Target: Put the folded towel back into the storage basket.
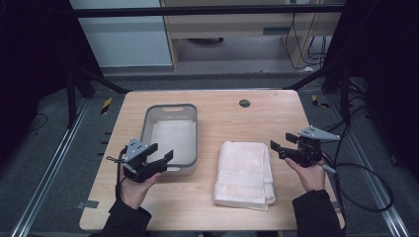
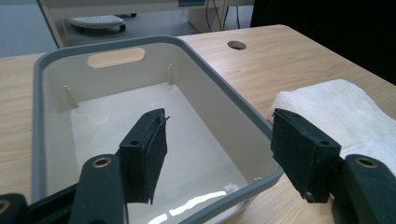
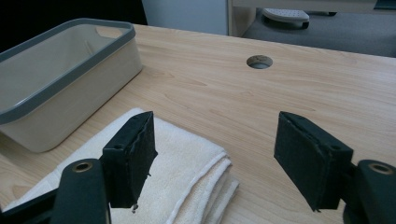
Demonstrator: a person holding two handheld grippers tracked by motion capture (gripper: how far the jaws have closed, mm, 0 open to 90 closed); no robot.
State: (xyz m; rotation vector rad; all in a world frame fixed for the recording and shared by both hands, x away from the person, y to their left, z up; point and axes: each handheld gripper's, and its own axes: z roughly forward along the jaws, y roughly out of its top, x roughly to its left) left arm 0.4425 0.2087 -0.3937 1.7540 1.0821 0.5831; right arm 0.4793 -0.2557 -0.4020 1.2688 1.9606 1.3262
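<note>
Two Spread Claws, Towel Untouched

Both claws hang empty above the desk [image 1: 232, 106]. The left claw [image 1: 160, 152], jaws spread wide with nothing between them, hovers over the near rim of the grey-rimmed tub [image 1: 170, 109], which lies ahead of it and holds nothing. The right claw [image 1: 279, 149], likewise spread and gripping nothing, sits just beside the folded white towel [image 1: 244, 173], which lies flat between the two claws, apart from the tub. Judging by this, no step is done yet: the towel awaits grasping and, likely, placing in the tub.
</note>
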